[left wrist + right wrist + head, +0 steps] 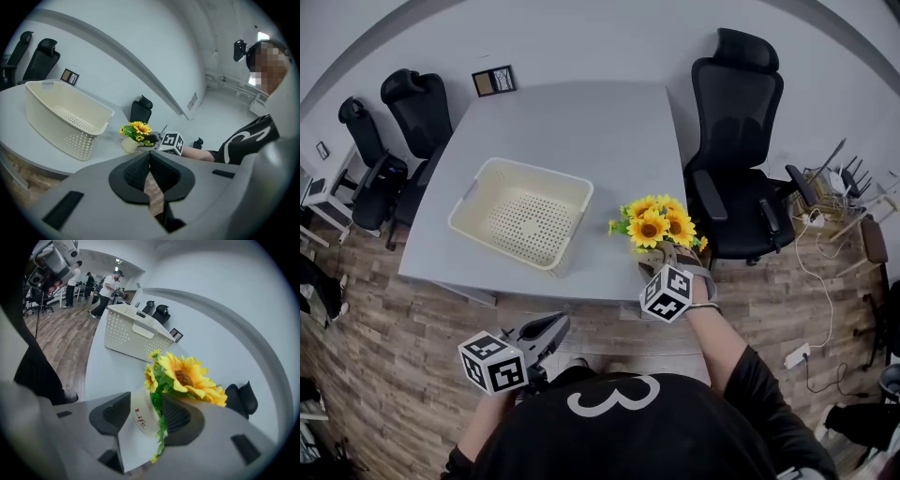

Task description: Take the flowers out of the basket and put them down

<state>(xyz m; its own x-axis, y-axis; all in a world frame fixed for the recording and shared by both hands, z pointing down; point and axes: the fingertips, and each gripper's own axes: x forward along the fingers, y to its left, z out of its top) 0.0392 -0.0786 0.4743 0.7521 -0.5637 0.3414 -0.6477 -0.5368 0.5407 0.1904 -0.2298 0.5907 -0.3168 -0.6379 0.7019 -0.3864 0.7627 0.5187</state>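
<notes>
The sunflowers (654, 223) stand in a small white pot (139, 422) on the grey table (581, 122), near its front right edge. My right gripper (662, 253) reaches around the pot from the front. In the right gripper view the pot sits between the jaws of my right gripper (143, 411), with a gap at the left pad, so the gripper is open. The cream basket (539, 172) is left of the flowers and holds nothing. My left gripper (561, 324) hangs off the table's front edge, shut and empty. The left gripper view shows the flowers (137, 130) and the basket (70, 136).
A black office chair (736, 141) stands at the table's right side and two more (417, 112) at the left. A small picture frame (493, 81) lies at the far edge. Cables and a power strip (797, 354) lie on the floor to the right. People (105, 291) stand far off.
</notes>
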